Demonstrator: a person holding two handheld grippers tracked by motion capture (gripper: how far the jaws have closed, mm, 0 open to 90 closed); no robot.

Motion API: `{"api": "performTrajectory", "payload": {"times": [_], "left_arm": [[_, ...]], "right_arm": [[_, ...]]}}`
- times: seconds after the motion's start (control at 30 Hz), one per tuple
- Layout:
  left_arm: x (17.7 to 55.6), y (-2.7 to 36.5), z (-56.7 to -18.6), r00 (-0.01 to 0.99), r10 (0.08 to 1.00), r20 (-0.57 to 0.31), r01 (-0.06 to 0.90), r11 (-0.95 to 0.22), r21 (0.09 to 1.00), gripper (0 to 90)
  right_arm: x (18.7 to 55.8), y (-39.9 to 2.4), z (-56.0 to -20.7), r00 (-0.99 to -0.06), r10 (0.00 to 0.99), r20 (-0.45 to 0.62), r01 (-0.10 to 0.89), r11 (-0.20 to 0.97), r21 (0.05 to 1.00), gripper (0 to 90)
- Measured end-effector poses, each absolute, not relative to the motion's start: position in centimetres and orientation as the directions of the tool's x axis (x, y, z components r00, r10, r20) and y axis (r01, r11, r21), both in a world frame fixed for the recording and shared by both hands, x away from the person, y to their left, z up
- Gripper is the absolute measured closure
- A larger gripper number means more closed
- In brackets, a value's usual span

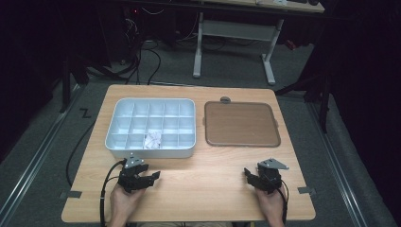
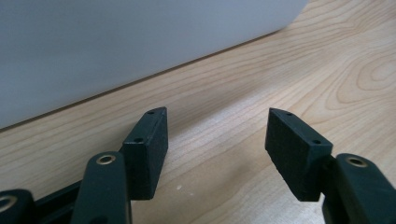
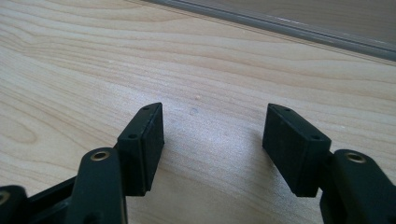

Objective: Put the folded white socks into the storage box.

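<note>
On the wooden table (image 1: 198, 189), the compartment tray (image 1: 150, 126) at frame centre-left lies long axis left-right; left gripper (image 1: 153, 177) and right gripper (image 1: 248, 174) both gape wide, empty.

A light wooden table (image 1: 198, 189) stands on grey carpet (image 1: 38, 156). At twelve o'clock, a second desk on white legs (image 1: 269, 61). Black cables (image 1: 142, 56) trail at eleven o'clock. The surroundings are dark; light falls on the tabletop.

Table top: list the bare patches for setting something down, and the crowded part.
Free: the wooden strip between the left gripper and right gripper, and the brown tray. Crowded: the back half, taken by the compartment box holding a crumpled white piece.
</note>
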State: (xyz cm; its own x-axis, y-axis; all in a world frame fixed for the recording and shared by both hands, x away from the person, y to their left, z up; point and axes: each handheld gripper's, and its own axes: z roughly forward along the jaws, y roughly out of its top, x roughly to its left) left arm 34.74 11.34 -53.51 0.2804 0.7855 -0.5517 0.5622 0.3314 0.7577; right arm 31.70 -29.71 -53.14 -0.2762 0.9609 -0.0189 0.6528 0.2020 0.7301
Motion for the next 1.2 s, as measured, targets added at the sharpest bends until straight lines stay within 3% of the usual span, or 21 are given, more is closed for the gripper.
{"api": "performTrajectory", "payload": {"times": [1.2], "left_arm": [[34.9, 10.2, -54.7, 0.314, 0.859, -0.404, 0.465, 0.232, 0.855, 37.1]], "right_arm": [[31.7, -29.7, -53.1, -0.278, 0.960, -0.021, 0.652, 0.204, 0.730, 39.1]]}}
